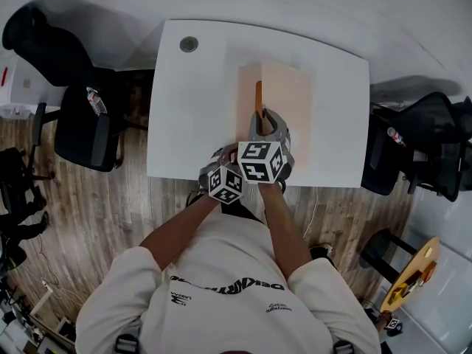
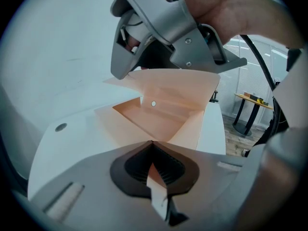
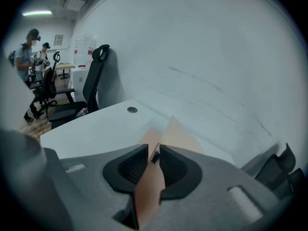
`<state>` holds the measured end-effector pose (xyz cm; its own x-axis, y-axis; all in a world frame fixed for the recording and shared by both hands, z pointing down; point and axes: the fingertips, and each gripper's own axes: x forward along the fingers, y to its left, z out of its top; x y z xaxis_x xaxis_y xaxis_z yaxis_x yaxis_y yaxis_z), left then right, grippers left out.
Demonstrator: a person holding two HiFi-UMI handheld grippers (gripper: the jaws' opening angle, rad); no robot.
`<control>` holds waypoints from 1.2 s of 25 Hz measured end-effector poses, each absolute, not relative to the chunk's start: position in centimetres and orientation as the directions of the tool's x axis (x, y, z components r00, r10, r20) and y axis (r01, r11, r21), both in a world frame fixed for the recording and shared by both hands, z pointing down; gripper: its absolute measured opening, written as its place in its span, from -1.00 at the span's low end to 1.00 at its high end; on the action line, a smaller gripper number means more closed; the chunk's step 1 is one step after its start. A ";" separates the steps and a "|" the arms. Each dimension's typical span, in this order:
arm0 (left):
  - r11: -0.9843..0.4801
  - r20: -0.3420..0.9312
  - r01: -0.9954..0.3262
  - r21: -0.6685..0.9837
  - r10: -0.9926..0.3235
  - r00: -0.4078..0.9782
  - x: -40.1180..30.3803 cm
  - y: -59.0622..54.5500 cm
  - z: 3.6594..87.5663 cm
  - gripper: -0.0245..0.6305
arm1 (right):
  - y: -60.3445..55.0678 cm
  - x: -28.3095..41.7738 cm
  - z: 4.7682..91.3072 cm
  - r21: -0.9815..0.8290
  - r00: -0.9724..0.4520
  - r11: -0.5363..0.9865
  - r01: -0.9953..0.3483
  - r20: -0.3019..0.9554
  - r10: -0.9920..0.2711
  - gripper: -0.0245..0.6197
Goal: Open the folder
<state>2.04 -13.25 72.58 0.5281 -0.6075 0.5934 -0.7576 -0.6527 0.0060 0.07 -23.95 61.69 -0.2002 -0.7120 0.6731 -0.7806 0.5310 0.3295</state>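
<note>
While the folder lies flat right of the tabletop's middle, close to its near edge, the upper cover stands raised on edge.

Left tool: jaws closed on a peach flap at the folder's near end, with the sheet passing between the pads. Right tool: jaws clamped on the raised cover, which fills the narrow gap between them.

Obstructions: in the left gripper view the right tool hangs just above the opened folder and hides part of the cover's upper edge. A small round stud shows on the inner face. In the head view both tools sit side by side over the near edge and block the folder's near end.

Surroundings:
- Round cable port at the tabletop's far left corner, well apart from the folder.
- Black office chair to the left of the tabletop, more black chairs to the right.
- Yellow-topped stand at near right.
- Floor of wood planks along the near side.
- White wall behind the tabletop.
- Two persons stand far left in the right gripper view.
</note>
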 end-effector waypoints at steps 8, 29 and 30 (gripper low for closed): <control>-0.653 0.603 -0.758 0.005 -0.602 0.523 2.1 -13.2 72.7 -0.96 | -24.1 1.9 59.5 0.349 -0.187 0.494 -0.796 0.635 -0.750 -0.76; -0.664 0.662 -0.747 0.028 -0.548 0.512 2.2 -13.4 72.6 -0.95 | -24.7 9.2 54.2 0.334 -0.159 0.390 -0.858 0.550 -0.820 -0.86; -0.665 0.663 -0.746 0.027 -0.547 0.512 2.2 -13.5 72.6 -0.95 | -24.8 9.6 54.0 0.328 -0.159 0.385 -0.863 0.546 -0.823 -0.86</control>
